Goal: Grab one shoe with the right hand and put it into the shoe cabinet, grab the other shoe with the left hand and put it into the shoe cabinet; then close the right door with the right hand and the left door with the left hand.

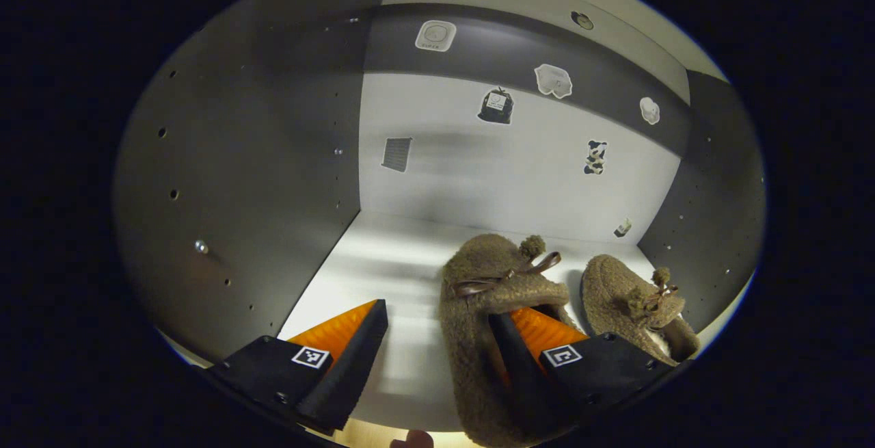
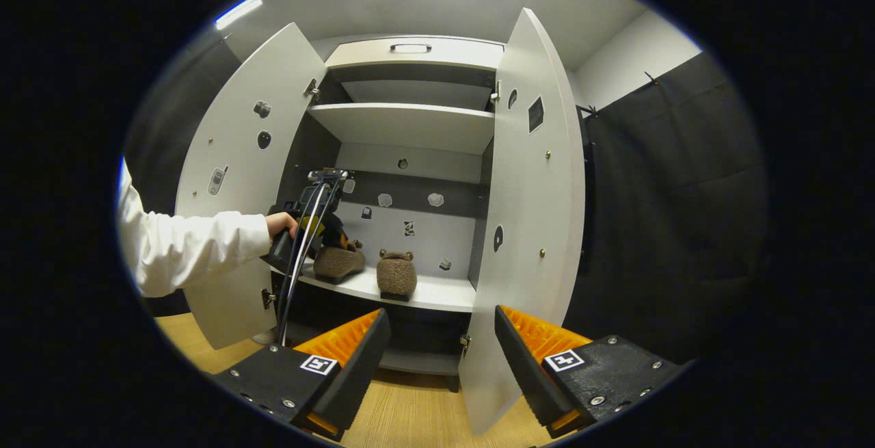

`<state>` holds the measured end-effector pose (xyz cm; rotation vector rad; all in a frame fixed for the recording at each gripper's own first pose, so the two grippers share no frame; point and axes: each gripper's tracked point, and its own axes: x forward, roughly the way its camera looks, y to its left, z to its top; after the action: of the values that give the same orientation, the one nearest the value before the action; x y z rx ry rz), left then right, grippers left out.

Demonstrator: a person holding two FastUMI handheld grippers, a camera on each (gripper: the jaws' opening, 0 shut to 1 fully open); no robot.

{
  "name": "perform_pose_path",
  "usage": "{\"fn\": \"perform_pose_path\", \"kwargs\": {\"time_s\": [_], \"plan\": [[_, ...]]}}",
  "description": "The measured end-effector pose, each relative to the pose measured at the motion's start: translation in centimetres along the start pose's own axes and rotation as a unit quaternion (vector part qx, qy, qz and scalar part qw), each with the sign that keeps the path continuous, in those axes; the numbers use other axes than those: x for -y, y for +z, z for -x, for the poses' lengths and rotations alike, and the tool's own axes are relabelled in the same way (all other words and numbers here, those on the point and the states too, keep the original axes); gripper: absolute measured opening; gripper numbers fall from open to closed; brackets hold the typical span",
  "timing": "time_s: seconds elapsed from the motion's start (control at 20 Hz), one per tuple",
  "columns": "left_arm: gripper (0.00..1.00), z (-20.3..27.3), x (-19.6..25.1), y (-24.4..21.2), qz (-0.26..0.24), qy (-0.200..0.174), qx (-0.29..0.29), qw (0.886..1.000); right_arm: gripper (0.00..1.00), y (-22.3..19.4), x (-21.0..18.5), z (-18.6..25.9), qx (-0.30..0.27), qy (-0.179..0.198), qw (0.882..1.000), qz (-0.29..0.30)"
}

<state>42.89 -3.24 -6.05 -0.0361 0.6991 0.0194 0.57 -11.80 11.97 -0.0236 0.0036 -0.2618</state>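
L gripper (image 1: 437, 338) wide open inside shoe cabinet (image 2: 410, 113), one finger in left slipper (image 1: 478, 311), toe toward back wall. R gripper (image 2: 437, 352) open, empty, nearest right door (image 2: 533, 229). Right slipper (image 2: 396, 275) at shelf's (image 2: 444, 294) front edge.

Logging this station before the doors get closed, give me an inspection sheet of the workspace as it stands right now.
Surface: pale cabinet shelf, two slippers on it.
Job's things: two fuzzy brown slippers, left one, right one; both white cabinet doors open.
Clutter: small stickers on the back panel.
Grippers: left gripper open, one finger inside the left slipper; right gripper open, empty.
Cables: black cables hanging from the left gripper.
Surroundings: wooden floor, dark curtain.
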Motion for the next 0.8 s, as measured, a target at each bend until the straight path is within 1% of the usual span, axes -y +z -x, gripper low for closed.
{"fn": "perform_pose_path", "kwargs": {"time_s": [0.15, 0.25, 0.5, 0.65, 0.8], "plan": [[0.97, 2.8, 0.5, 1.5, -0.004, -0.014, 0.037, 0.999, 0.94, -0.1, 0.0, -0.2, -0.002, 0.012, 1.0, -0.005], [0.97, 5.6, 1.2, 2.5, -0.009, -0.025, 0.063, 0.998, 0.94, 0.0, -0.2, -0.3, -0.003, 0.021, 1.0, -0.008], [0.97, 14.2, 3.2, 4.7, -0.023, -0.053, 0.145, 0.988, 0.94, 0.9, -0.1, 0.0, -0.003, 0.036, 0.999, -0.018], [0.97, 18.9, 4.1, 4.2, -0.031, -0.068, 0.188, 0.979, 0.94, 1.5, 0.5, 0.6, -0.001, 0.042, 0.999, -0.031], [0.97, 23.0, 4.4, 1.7, -0.037, -0.074, 0.208, 0.975, 0.94, 1.6, 1.3, 1.3, 0.002, 0.043, 0.999, -0.033]]}}
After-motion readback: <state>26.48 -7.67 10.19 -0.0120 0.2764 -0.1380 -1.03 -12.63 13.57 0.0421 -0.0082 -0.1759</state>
